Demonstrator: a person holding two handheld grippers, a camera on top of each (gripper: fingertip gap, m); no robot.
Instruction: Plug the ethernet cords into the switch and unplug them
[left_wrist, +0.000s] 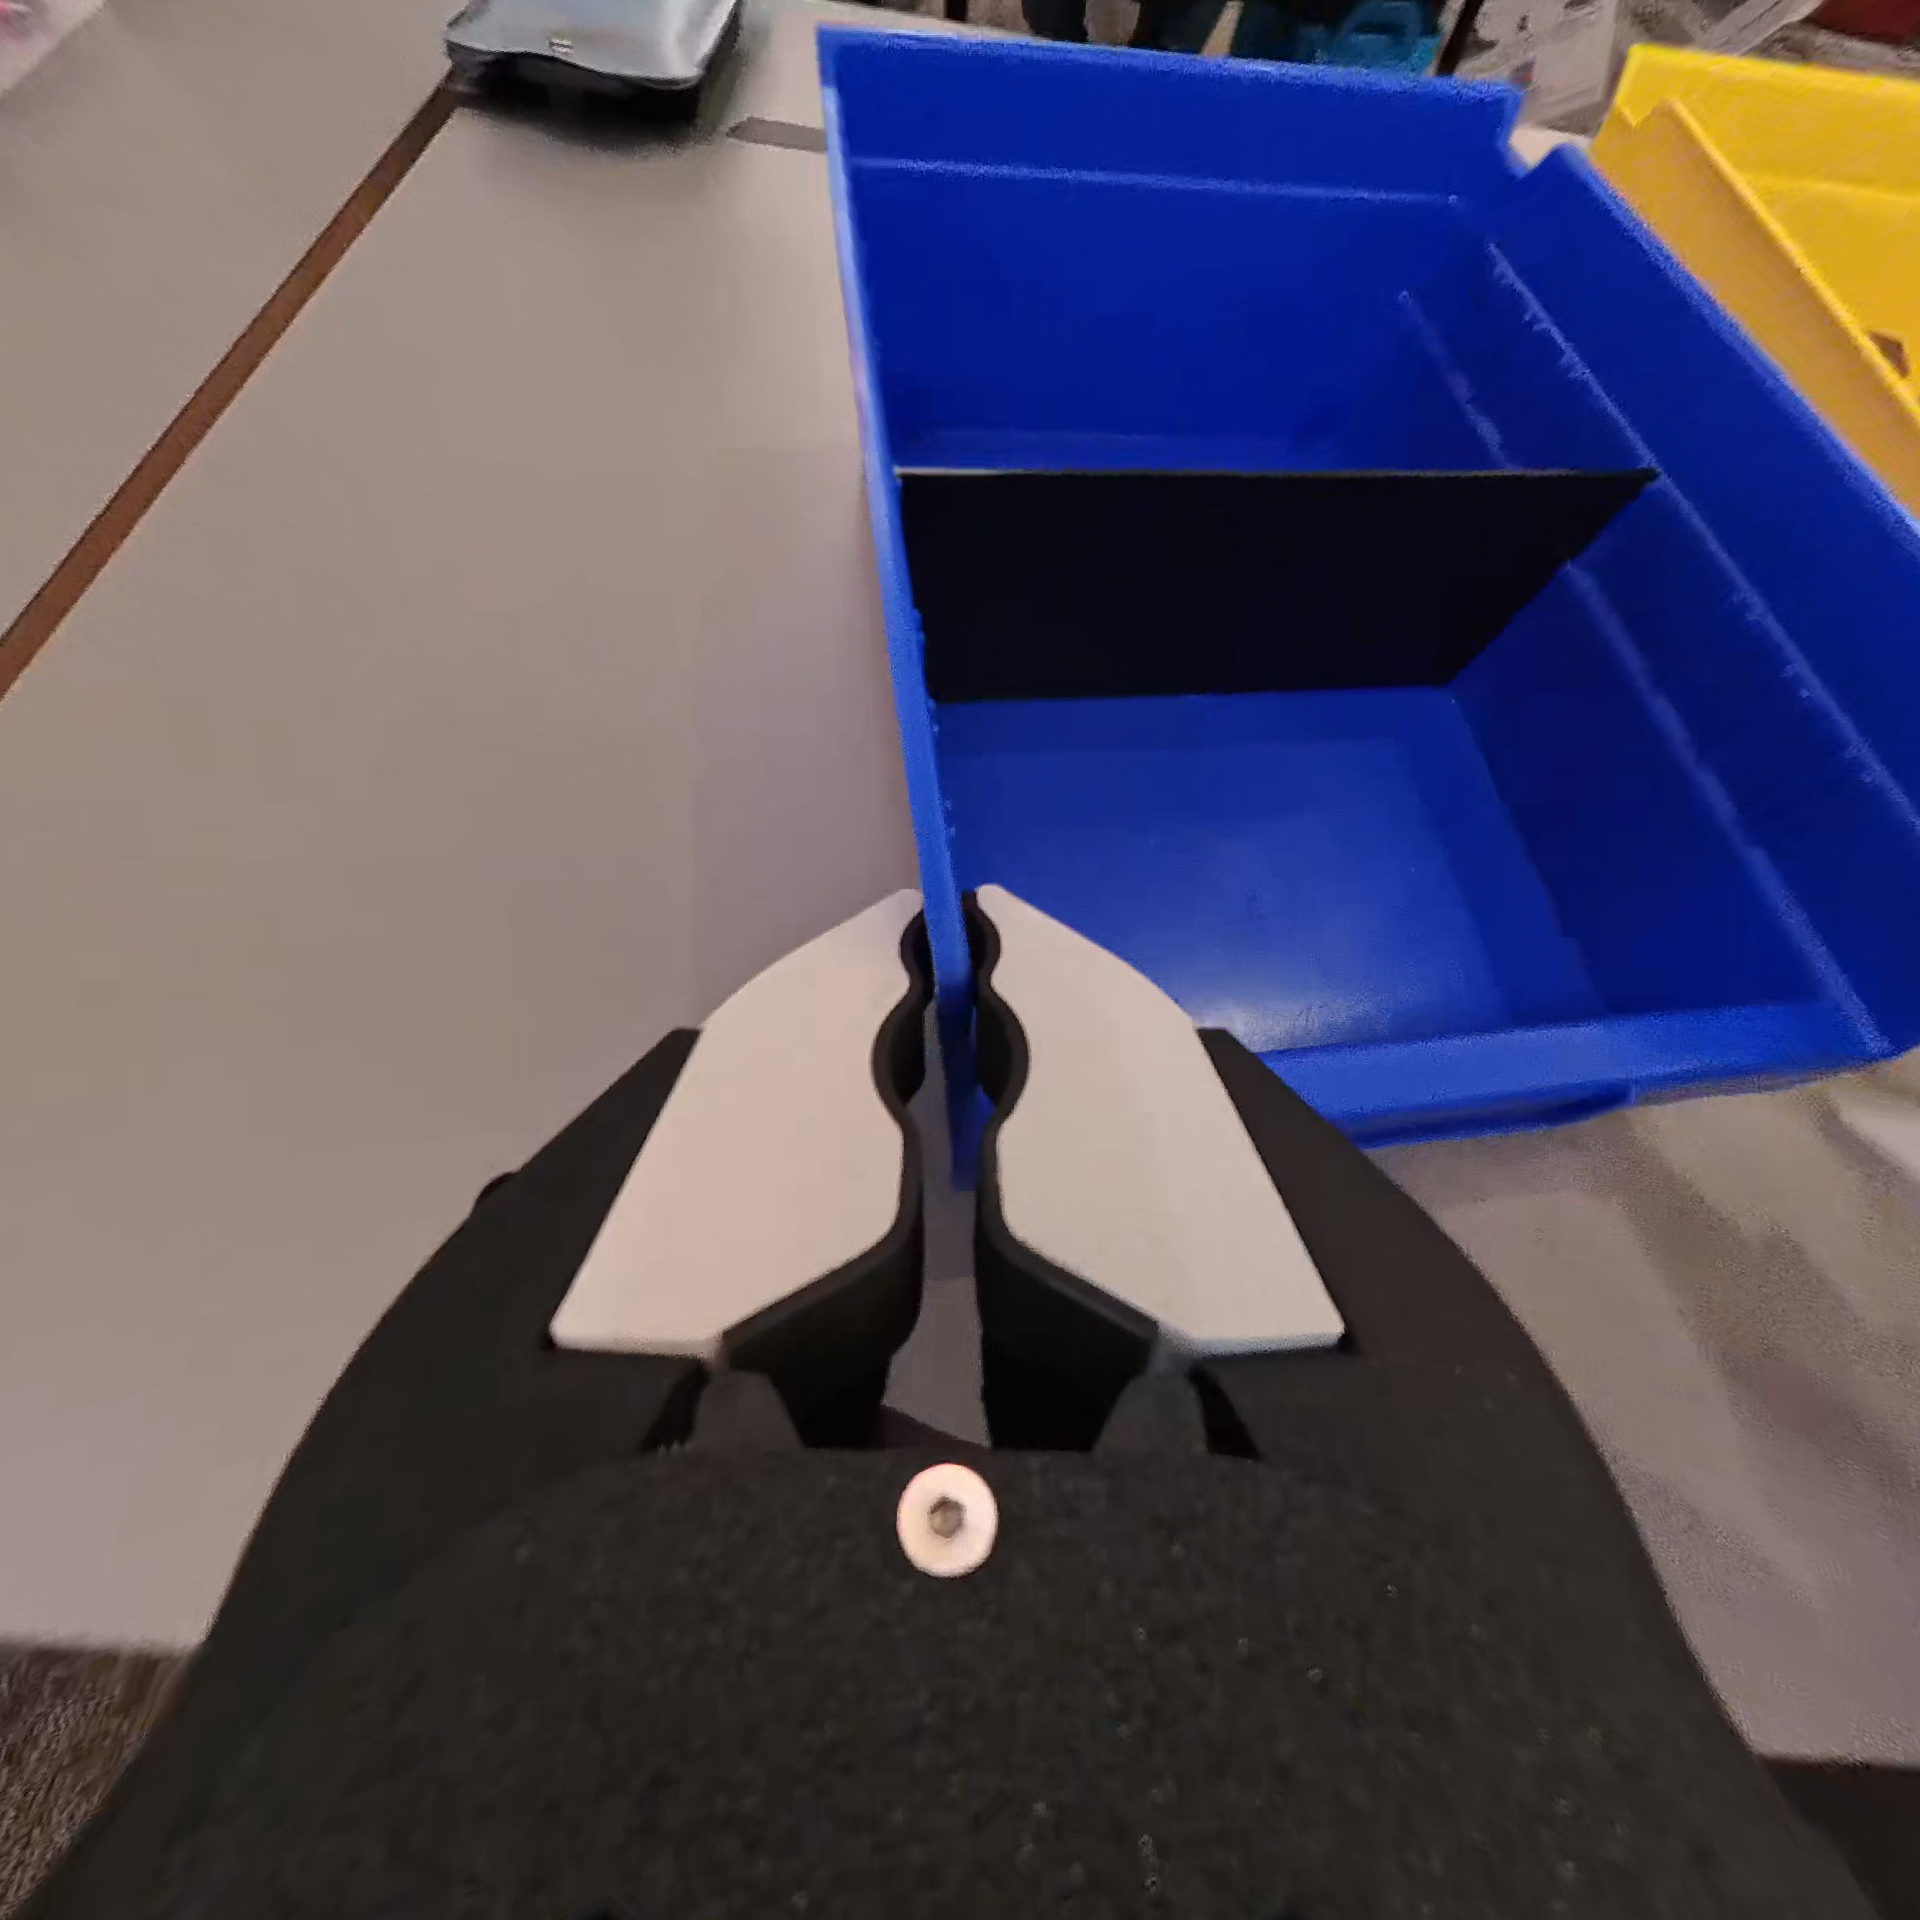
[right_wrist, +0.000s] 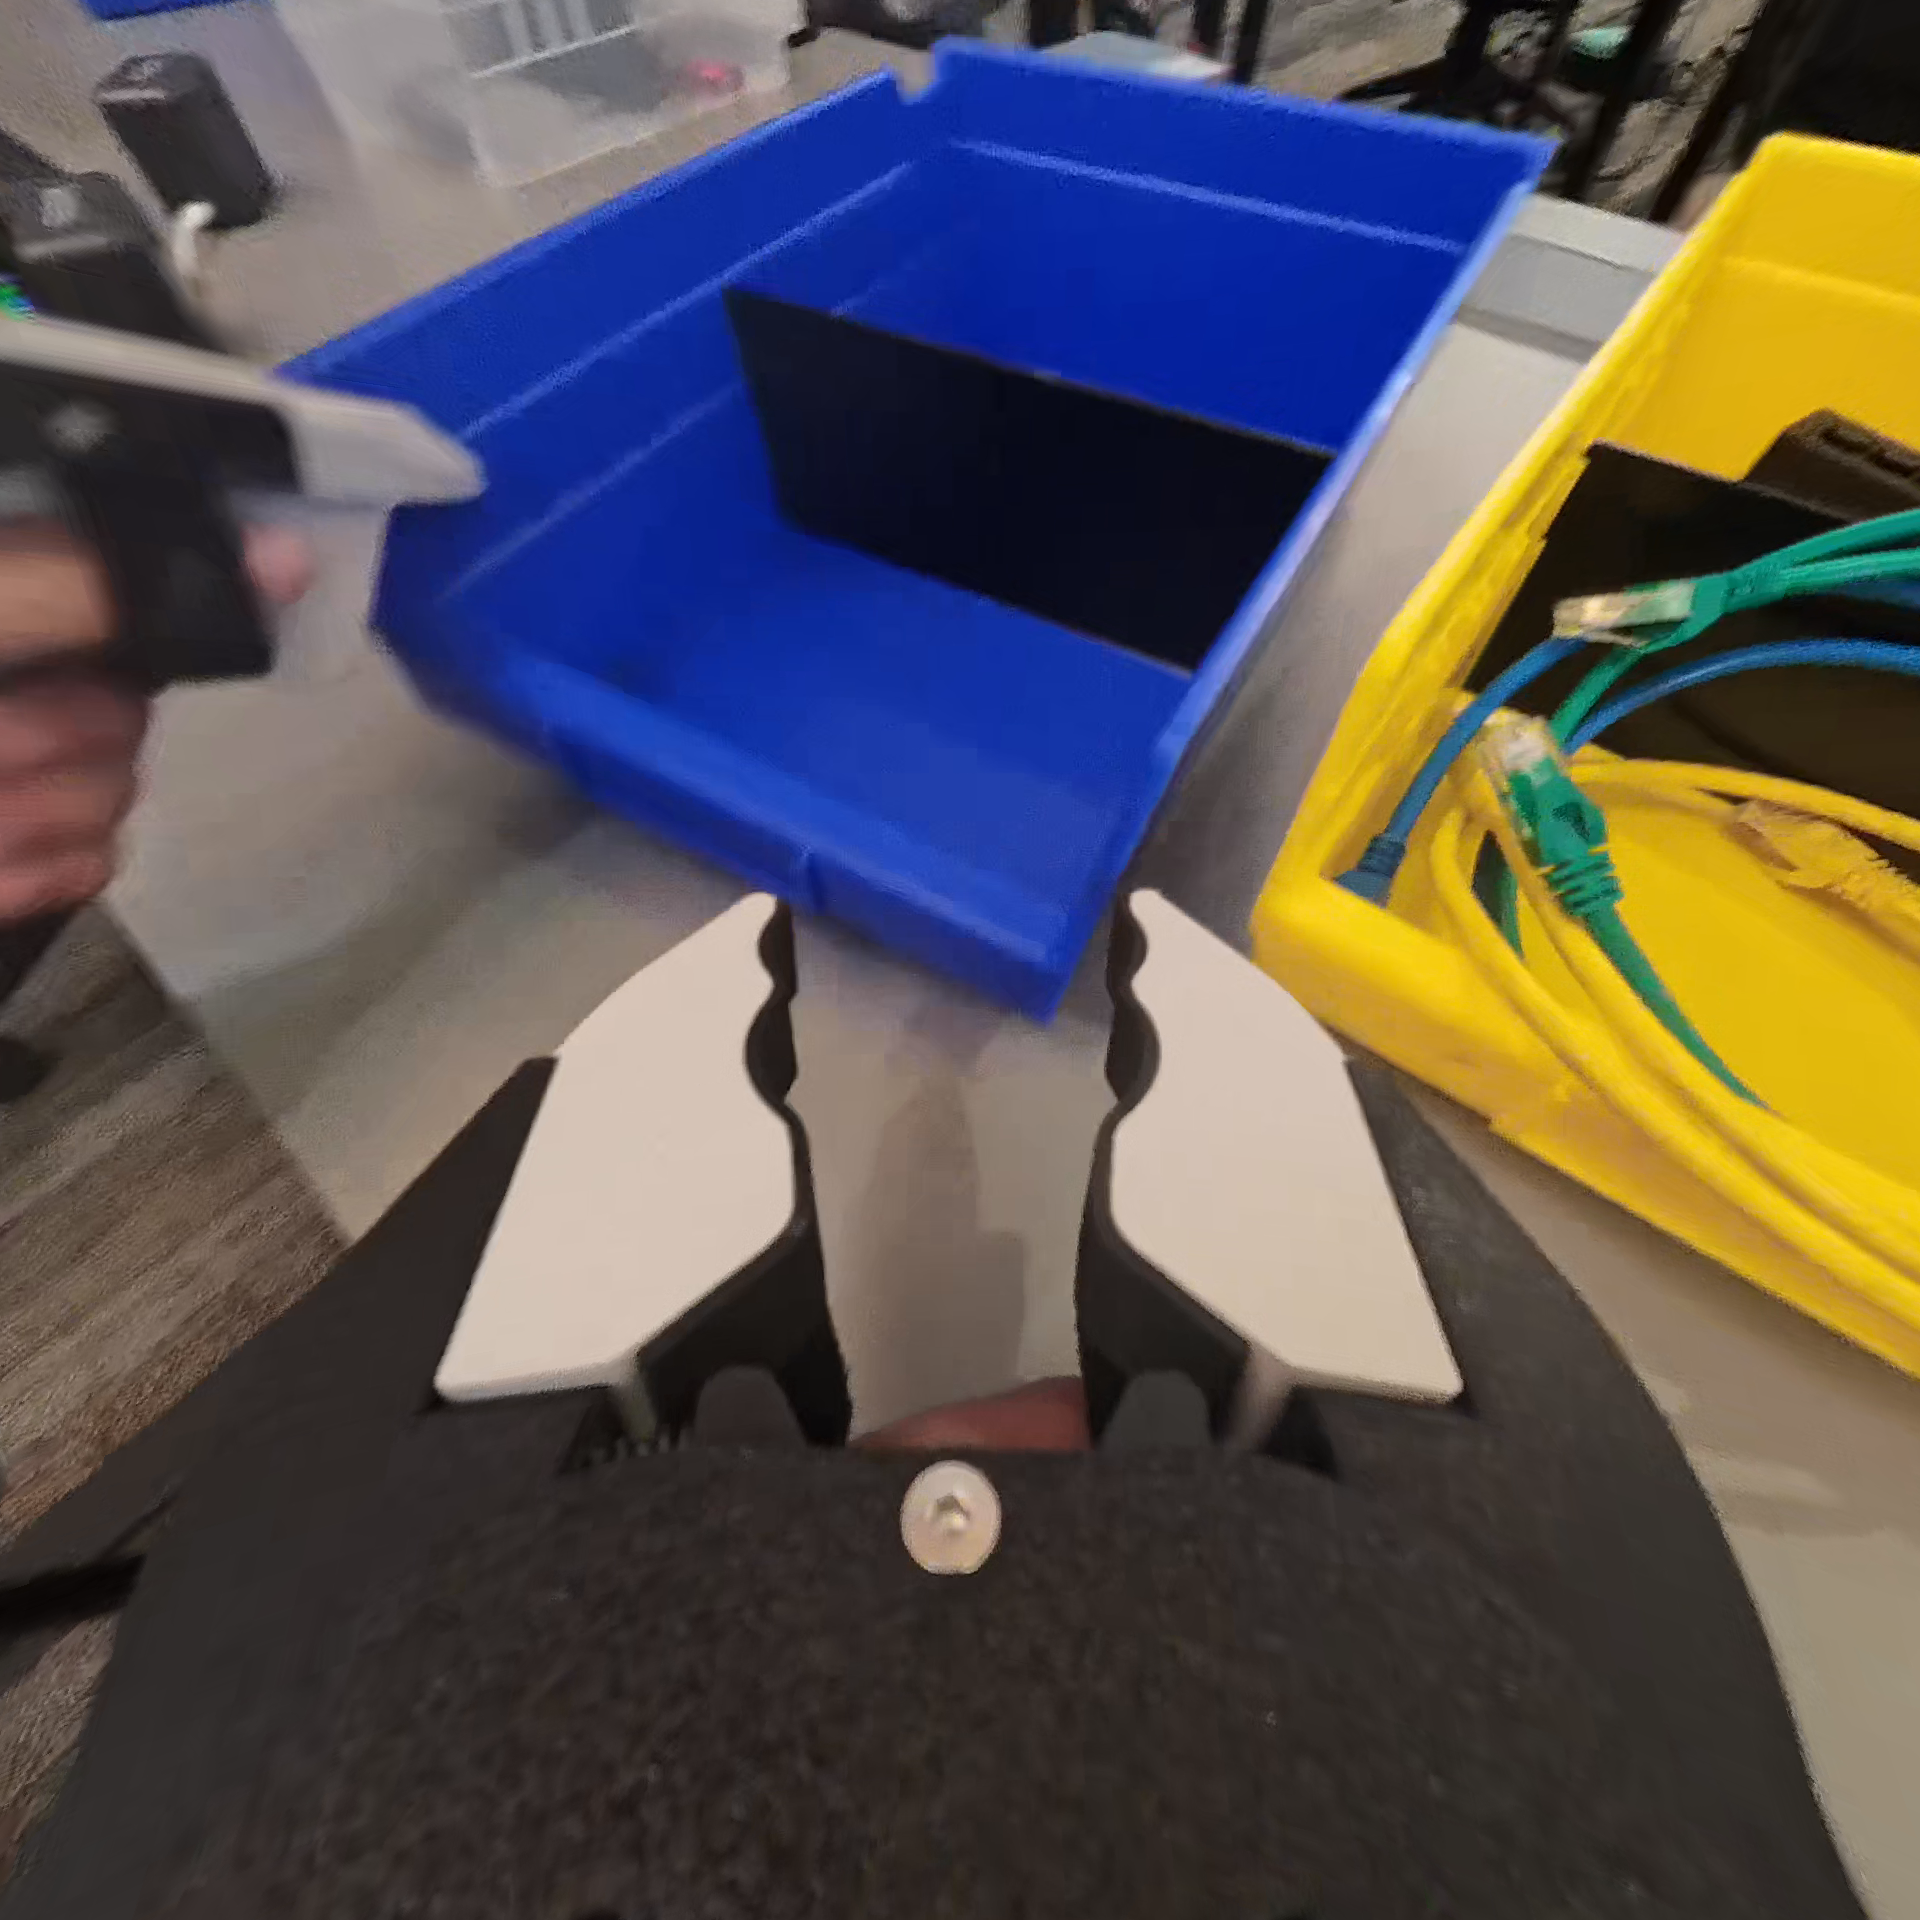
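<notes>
Grey surface (left_wrist: 468, 727) carries an empty blue bin (right_wrist: 831, 727); left gripper (left_wrist: 948, 935) fingers pinch its near wall, likely to reposition it. Right gripper (right_wrist: 951, 935) gapes, empty. Ethernet cords (right_wrist: 1621, 831) lie in the yellow bin (right_wrist: 1382, 935) beside.

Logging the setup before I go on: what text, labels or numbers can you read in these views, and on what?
Nothing is legible in either view.
Blue bin: no markings show.
Yellow bin: none show.
Cords: no print visible.
Black box, far left of the right wrist view: pale marks, too blurred to read.
</notes>
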